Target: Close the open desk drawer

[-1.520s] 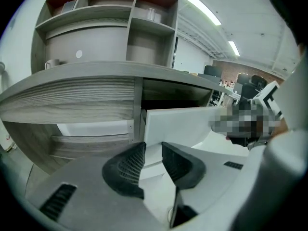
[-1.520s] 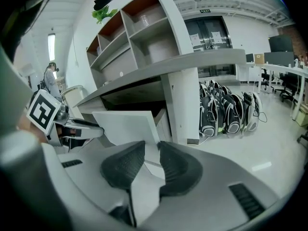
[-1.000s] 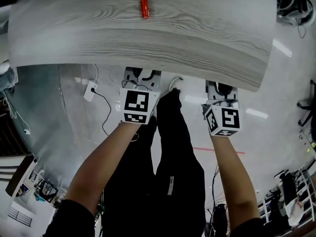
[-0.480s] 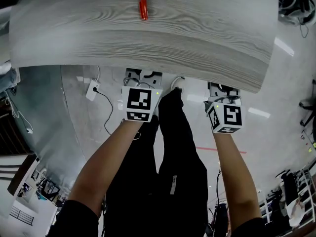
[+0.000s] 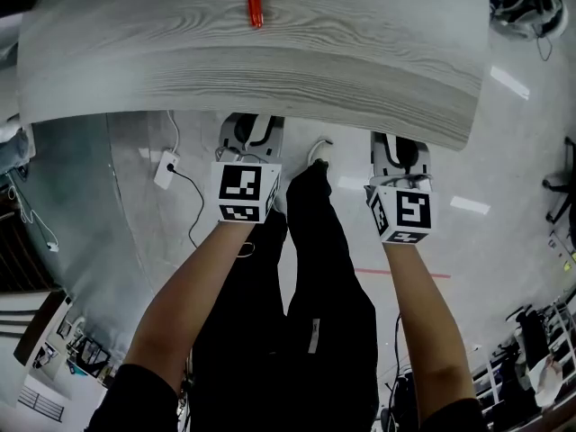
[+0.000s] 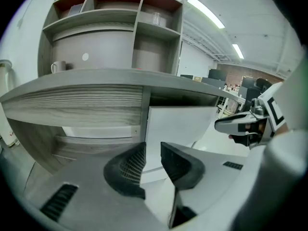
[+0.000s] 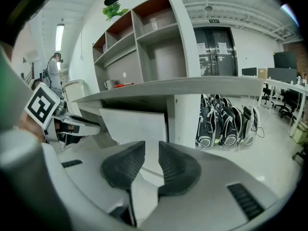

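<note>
The white drawer front point(image 6: 180, 129) stands out from under the wood-grain desk top point(image 5: 270, 52); the right gripper view also shows the drawer front point(image 7: 134, 126). In the head view the desk top hides the drawer. My left gripper point(image 6: 153, 163) points at the drawer's left edge. Its jaws are closing, with a gap between them and nothing in it. My right gripper point(image 7: 151, 163) faces the drawer front with a narrow gap between its jaws and holds nothing. In the head view the left gripper point(image 5: 249, 131) and the right gripper point(image 5: 399, 149) sit just below the desk's front edge.
A red marker point(image 5: 255, 7) lies on the desk top. A shelf unit point(image 6: 115, 13) rises behind the desk, with a white mug point(image 6: 57, 66) beside it. A power strip point(image 5: 165, 167) and its cable lie on the floor. Several bags point(image 7: 226, 124) stand right of the desk.
Both grippers stay about where they were below the desk edge. The head view has shifted slightly, so a little more of each gripper shows.
</note>
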Action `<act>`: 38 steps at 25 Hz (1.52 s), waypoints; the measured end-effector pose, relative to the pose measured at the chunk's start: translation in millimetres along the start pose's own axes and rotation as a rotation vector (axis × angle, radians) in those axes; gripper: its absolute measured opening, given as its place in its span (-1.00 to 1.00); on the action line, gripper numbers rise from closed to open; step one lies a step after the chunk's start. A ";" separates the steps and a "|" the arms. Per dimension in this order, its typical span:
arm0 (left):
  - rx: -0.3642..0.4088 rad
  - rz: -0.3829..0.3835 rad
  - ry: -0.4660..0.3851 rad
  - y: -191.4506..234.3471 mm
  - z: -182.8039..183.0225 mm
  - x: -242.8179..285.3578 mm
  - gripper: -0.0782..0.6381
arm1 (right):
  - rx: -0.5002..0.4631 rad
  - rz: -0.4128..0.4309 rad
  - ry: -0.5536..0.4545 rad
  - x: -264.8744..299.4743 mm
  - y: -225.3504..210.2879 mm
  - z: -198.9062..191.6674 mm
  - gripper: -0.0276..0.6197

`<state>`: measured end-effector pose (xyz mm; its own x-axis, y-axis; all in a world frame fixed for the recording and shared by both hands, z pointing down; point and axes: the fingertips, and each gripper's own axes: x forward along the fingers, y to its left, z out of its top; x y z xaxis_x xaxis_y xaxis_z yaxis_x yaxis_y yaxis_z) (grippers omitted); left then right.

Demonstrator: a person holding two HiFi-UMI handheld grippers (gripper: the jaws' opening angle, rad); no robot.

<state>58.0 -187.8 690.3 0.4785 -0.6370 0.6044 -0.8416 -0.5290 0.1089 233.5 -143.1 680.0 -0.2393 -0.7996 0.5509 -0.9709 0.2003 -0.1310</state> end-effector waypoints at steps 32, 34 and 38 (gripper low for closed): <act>0.100 -0.232 -0.190 -46.2 59.2 -319.5 -0.52 | -0.079 -0.058 -0.230 -253.2 201.4 137.6 -0.61; 0.105 -0.247 -0.217 -54.2 71.0 -343.3 -0.52 | -0.047 -0.049 -0.249 -273.1 216.4 151.0 -0.61; 0.132 -0.273 -0.292 -67.8 102.2 -383.6 -0.51 | -0.047 -0.039 -0.297 -301.5 237.6 181.5 -0.61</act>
<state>-42.9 35.1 370.5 0.7467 -0.5851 0.3164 -0.6434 -0.7560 0.1204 73.9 42.8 333.3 -0.2000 -0.9364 0.2883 -0.9797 0.1867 -0.0729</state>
